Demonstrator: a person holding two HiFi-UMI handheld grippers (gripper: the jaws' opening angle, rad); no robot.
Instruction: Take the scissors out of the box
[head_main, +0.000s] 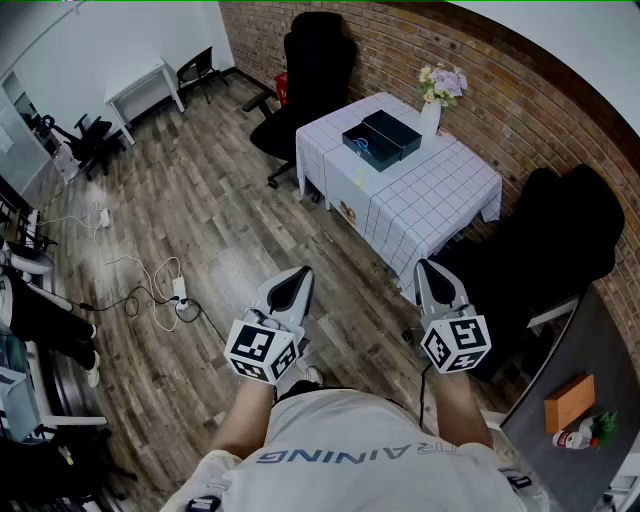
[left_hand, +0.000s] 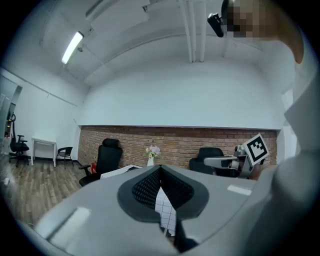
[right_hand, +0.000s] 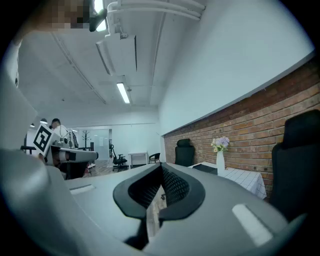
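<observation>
A black box lies open on the white checked table far ahead, its lid beside it. Something blue, likely the scissors' handles, shows inside, too small to make out. Both grippers are held level in the air, well short of the table. My left gripper is shut with nothing between its jaws; its own view shows it as. My right gripper is shut and empty too, shown in its own view as. The box appears dark and flat in the right gripper view.
A white vase of flowers stands at the table's far corner by the brick wall. Black office chairs stand behind the table and to its right. Cables and a power strip lie on the wooden floor at the left.
</observation>
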